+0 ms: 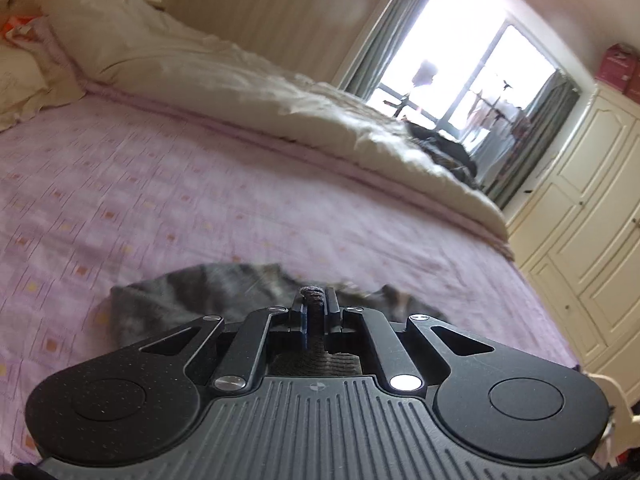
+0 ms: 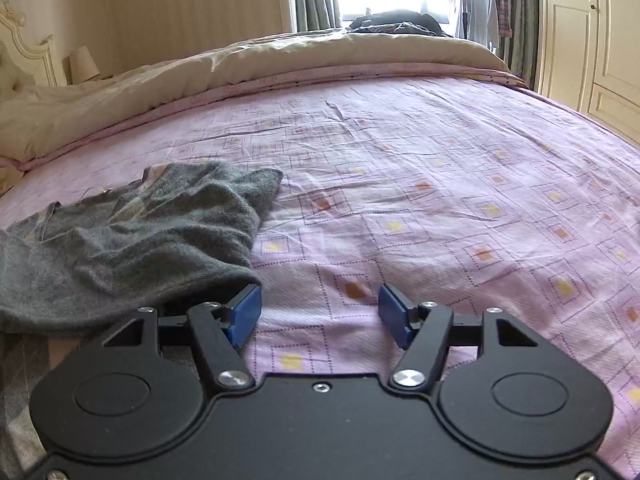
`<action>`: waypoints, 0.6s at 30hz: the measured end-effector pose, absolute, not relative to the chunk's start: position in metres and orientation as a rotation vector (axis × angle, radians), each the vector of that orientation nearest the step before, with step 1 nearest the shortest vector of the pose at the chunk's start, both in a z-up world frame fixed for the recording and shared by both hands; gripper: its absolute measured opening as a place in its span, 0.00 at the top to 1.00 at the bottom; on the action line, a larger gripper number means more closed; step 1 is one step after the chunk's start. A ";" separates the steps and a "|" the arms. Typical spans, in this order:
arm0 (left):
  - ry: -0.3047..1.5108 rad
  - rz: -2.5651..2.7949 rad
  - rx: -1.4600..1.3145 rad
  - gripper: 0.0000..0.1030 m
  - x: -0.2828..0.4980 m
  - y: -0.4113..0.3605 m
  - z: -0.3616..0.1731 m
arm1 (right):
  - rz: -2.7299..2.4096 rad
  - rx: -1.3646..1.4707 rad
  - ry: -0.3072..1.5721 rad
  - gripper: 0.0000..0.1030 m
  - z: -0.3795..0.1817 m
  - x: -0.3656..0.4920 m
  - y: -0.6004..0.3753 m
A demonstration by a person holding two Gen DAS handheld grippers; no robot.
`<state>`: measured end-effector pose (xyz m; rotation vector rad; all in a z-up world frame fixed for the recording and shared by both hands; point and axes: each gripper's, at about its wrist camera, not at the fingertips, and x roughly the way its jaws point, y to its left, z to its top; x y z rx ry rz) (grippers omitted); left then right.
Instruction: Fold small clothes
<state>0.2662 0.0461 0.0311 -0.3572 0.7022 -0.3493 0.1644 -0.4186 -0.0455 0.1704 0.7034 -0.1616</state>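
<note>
A small grey knit garment (image 2: 132, 240) lies crumpled on the pink patterned bedsheet (image 2: 440, 200), at the left of the right wrist view. My right gripper (image 2: 320, 316) is open and empty, low over the sheet, its left blue pad (image 2: 244, 312) right beside the garment's near edge. In the left wrist view my left gripper (image 1: 316, 300) is shut on a fold of the grey garment (image 1: 208, 292), which spreads on the sheet (image 1: 160, 200) just beyond the fingers.
A cream duvet (image 1: 240, 80) is bunched along the far side of the bed, with pillows (image 1: 16, 76) at the left. Dark clothes (image 2: 396, 22) lie at the far end by the window. Cream wardrobes (image 1: 580, 220) stand to the right.
</note>
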 end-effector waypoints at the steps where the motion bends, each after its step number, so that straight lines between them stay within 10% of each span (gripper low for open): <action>1: 0.728 -0.319 -0.331 0.94 0.267 0.052 0.019 | -0.160 0.162 0.707 0.34 -0.045 0.162 -0.421; 18: 0.811 -0.253 -0.340 0.78 0.264 0.079 -0.047 | 0.035 0.210 0.643 0.32 -0.013 0.212 -0.400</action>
